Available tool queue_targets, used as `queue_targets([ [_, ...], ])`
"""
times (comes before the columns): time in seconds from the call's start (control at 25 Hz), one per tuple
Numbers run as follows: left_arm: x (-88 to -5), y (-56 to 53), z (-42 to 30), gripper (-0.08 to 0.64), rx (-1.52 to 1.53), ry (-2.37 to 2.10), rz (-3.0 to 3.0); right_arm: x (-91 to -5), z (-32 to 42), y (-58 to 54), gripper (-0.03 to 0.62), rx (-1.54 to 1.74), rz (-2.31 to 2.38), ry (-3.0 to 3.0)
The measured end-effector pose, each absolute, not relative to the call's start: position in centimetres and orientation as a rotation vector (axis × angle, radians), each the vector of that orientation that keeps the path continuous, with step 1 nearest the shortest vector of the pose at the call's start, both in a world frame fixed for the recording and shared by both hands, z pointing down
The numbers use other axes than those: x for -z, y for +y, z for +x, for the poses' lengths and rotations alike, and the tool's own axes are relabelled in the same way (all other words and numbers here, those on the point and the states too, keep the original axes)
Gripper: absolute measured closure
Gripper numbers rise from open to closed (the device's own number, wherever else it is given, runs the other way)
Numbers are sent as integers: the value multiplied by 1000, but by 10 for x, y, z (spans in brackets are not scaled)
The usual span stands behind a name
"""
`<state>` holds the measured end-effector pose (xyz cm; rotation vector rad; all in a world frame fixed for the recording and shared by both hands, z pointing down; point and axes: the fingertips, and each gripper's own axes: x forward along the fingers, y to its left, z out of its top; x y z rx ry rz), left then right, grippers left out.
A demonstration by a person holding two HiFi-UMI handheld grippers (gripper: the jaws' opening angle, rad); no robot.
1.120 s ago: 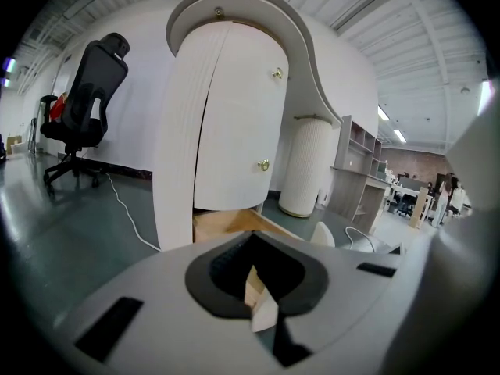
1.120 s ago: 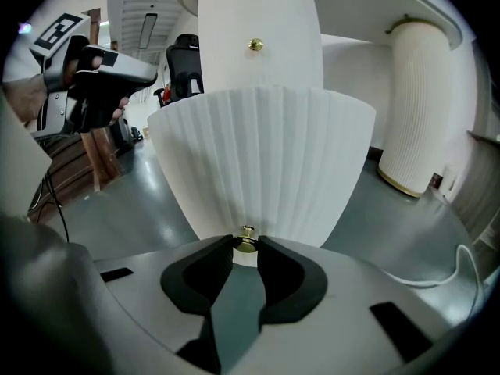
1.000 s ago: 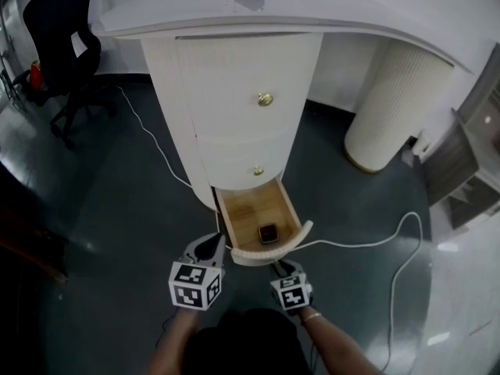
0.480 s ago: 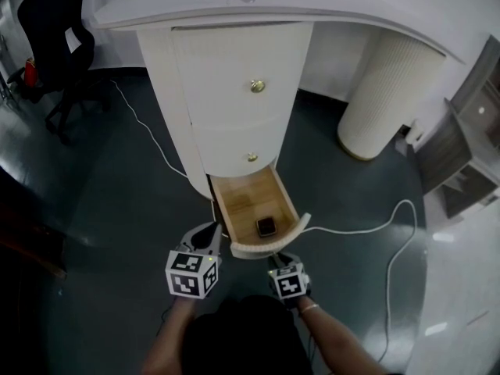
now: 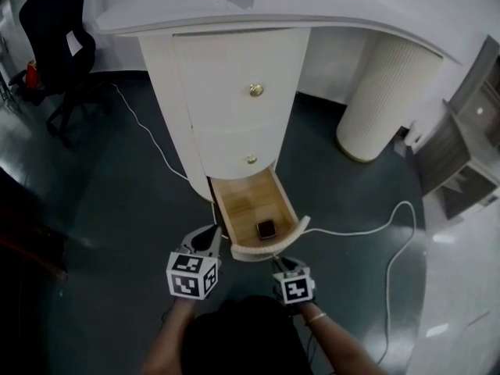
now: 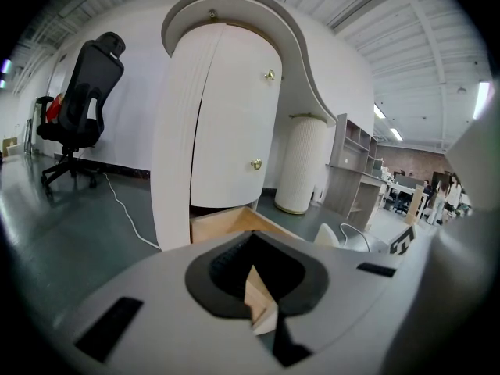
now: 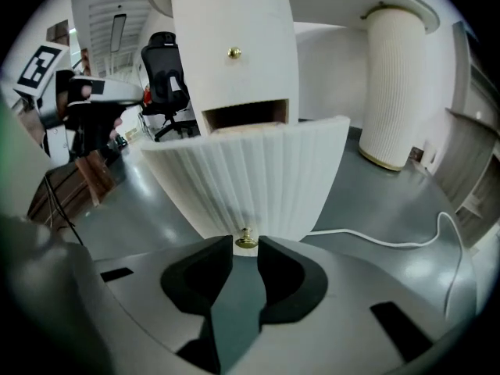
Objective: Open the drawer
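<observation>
The white cabinet [image 5: 234,92] has its bottom drawer [image 5: 246,205] pulled out, wood inside, with a small dark object [image 5: 267,229] lying in it. The drawer's ribbed white front [image 7: 250,178] fills the right gripper view, and its brass knob [image 7: 246,239] sits right at the gap of my right gripper [image 7: 245,251]. The jaws stand apart and I see no pad pressing on the knob. In the head view this right gripper [image 5: 282,263] is just below the drawer front. My left gripper [image 5: 207,242] hangs beside the drawer's left corner, its jaws together on nothing [image 6: 254,239].
Two shut drawers with brass knobs [image 5: 256,90] sit above the pulled-out one. A white cable [image 5: 367,229] snakes over the floor at right, near a ribbed round column [image 5: 387,100]. A black office chair [image 5: 58,30] stands far left. Grey shelving [image 5: 469,170] is at the right edge.
My right gripper has drawn back a little from the drawer front, toward the person. The left gripper has stayed where it was. The drawer stands pulled out as before.
</observation>
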<state>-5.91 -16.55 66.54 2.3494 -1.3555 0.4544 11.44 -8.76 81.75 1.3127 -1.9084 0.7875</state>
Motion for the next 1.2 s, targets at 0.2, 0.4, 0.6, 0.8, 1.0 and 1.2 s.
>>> queue_targets([
  [0.2,-665,-166,-61,558,-449,-1363,2339,-762,122,-89,502,-729,1399,-2033],
  [0.4,-664,-167,-62,558,-457,-1372,2337,-705,122,-99,526,-671,1474,-2146],
  [0.6,-661,-169,-66,558,-460,-1398,2335,-660,114,-120,563,-611,1530,-2260],
  [0.8,-655,-169,-68,558,-437,-1414,2337,-617,105,-133,580,-589,1555,-2395],
  [1.0,-649,-169,-75,558,-395,-1428,2331,-589,99,-142,588,-508,1565,-2492],
  [1.2,-643,-167,-77,558,-378,-1439,2339,-571,97,-147,591,-388,1588,-2542],
])
